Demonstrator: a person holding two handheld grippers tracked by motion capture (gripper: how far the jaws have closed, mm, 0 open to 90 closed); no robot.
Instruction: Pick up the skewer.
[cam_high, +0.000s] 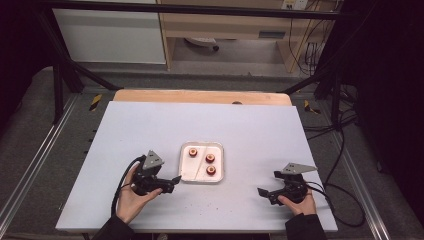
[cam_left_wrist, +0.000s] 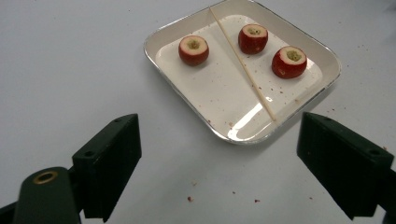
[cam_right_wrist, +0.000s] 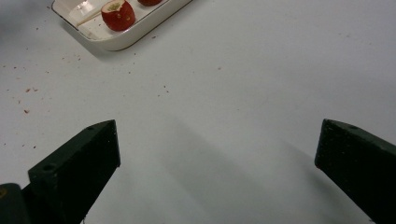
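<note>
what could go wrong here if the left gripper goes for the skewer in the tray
The thin skewer lies flat across the tray, so the open left gripper may slip off it or tip the tray's rim. The cored red fruits sit close beside the skewer and could get knocked.

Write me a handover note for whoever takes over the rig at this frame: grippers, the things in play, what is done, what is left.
Left gripper: open, empty, beside the near left edge of the white tray.
Right gripper: open, empty, on the table to the right, well apart from the tray.
In the tray: three cored red fruits and a thin wooden skewer lying diagonally.
Done: nothing picked up.
Left: probably take the skewer and thread the fruits.
</note>
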